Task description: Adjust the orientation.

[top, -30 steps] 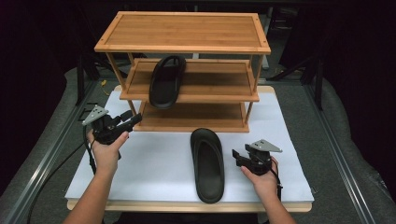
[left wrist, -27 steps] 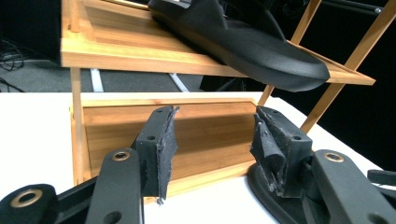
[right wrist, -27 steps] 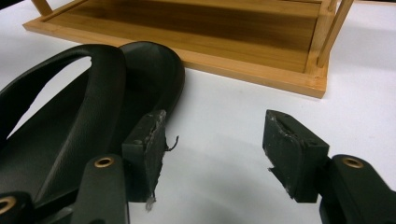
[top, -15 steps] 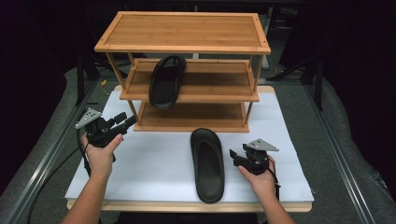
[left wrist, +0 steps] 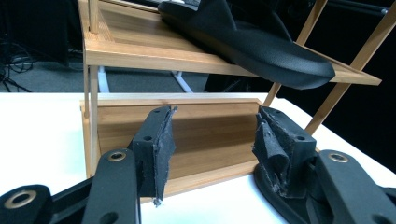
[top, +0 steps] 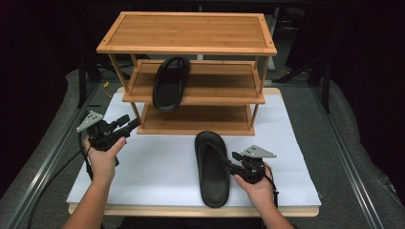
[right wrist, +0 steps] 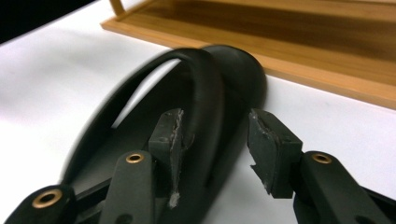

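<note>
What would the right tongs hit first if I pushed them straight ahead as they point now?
Most likely the black slipper on the table: the right tongs stand open around its near edge and strap. Their jaws have just been closing, with the pads not yet pressing. Beyond it lies the wooden rack.

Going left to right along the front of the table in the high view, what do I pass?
Left gripper → black rubber slipper lying flat on the white sheet → right gripper, its fingers at the slipper's right edge.
</note>
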The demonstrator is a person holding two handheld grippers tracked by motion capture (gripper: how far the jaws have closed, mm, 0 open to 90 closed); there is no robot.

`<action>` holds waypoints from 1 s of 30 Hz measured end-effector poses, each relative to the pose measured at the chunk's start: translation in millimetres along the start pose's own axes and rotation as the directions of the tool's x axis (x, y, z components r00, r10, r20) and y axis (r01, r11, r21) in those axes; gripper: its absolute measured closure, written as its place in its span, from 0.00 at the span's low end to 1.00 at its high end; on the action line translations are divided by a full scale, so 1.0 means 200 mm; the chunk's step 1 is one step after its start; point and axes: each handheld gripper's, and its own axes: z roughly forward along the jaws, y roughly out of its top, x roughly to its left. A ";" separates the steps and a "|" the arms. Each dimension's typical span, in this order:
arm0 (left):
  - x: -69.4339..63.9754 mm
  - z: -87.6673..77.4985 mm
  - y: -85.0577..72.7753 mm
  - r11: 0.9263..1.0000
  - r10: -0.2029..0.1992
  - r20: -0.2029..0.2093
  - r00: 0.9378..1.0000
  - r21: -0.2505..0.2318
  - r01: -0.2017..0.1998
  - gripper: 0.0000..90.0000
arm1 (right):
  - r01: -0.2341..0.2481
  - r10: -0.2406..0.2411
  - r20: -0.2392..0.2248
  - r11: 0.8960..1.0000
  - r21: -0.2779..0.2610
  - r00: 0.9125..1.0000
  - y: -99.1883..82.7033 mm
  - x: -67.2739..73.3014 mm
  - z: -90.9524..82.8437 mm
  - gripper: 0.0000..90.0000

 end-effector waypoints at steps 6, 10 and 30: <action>-0.01 -0.01 0.01 1.000 -0.003 -0.006 1.000 -0.014 0.003 0.51 | 0.056 -0.055 -0.030 0.998 0.037 0.998 -0.02 0.06 0.02 0.62; 0.00 -0.01 0.01 1.000 -0.010 -0.004 1.000 -0.016 0.010 0.50 | 0.068 -0.068 -0.012 0.995 0.075 0.998 -0.04 0.06 0.04 0.63; 0.03 0.01 0.01 0.999 -0.036 -0.001 0.999 -0.001 0.036 0.49 | 0.035 -0.030 -0.052 0.994 0.099 0.998 -0.05 0.02 0.08 0.69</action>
